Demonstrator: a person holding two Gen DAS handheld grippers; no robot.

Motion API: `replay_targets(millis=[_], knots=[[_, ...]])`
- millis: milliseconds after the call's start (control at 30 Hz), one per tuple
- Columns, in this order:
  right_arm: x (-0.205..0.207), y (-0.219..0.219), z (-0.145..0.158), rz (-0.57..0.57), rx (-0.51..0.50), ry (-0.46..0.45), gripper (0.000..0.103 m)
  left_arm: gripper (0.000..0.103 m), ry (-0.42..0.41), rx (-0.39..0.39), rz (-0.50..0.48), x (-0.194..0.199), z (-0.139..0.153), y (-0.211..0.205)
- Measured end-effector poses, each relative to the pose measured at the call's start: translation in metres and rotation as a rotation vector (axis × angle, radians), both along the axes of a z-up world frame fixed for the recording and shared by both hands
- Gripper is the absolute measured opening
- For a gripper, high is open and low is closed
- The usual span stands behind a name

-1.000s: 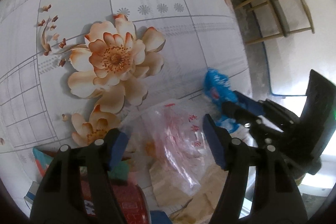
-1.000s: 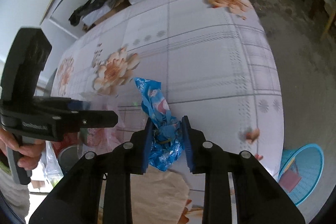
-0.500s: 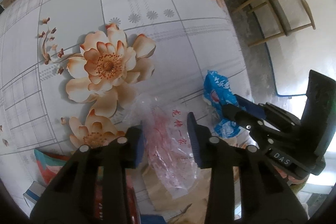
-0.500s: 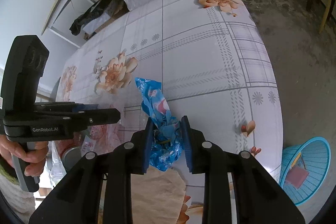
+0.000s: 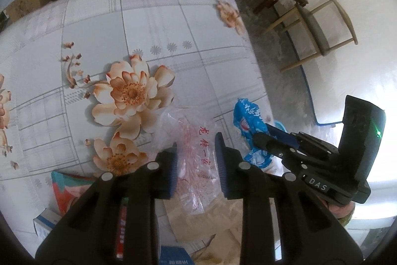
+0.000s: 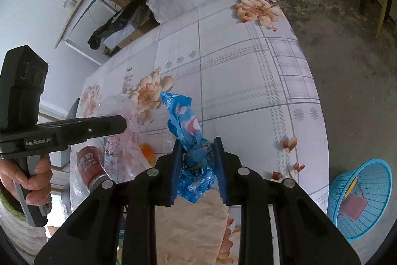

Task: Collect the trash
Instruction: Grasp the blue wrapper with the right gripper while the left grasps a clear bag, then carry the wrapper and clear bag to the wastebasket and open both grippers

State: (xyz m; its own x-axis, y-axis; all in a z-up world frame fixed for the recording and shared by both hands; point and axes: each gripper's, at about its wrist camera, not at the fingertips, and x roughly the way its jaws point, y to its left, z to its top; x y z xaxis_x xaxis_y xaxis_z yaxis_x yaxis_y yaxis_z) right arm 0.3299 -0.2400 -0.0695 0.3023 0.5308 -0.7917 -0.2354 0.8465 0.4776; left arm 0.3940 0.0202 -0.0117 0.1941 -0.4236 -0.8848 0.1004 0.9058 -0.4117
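Observation:
My right gripper [image 6: 196, 163] is shut on a crumpled blue snack wrapper [image 6: 188, 140] and holds it above the floral tablecloth [image 6: 235, 81]. The wrapper also shows in the left wrist view [image 5: 248, 121], pinched by the right gripper [image 5: 263, 138]. My left gripper [image 5: 196, 160] is shut on a clear plastic bag with red print [image 5: 196, 155], lifted off the table. That bag shows in the right wrist view [image 6: 121, 135] under the left gripper [image 6: 119, 124].
A blue plastic basket [image 6: 362, 198] with some trash stands on the floor right of the table. A red can [image 6: 89, 165], brown paper [image 5: 198, 220], a small box [image 5: 44, 222] and a colourful packet [image 5: 67, 190] lie near the table's front edge. Wooden chairs [image 5: 310, 24] stand beyond.
My left gripper has closed from wide open onto the clear plastic bag and lifted it. The right gripper has risen a little with the blue wrapper.

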Motion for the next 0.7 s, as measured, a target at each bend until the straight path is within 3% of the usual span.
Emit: replay_targets(millis=[700], knots=[[-0.052,-0.028,0.063,-0.040,0.069,-0.118,0.025,0.022,-0.189,-0.004,-0.061,-0.059,0.088,-0.031]])
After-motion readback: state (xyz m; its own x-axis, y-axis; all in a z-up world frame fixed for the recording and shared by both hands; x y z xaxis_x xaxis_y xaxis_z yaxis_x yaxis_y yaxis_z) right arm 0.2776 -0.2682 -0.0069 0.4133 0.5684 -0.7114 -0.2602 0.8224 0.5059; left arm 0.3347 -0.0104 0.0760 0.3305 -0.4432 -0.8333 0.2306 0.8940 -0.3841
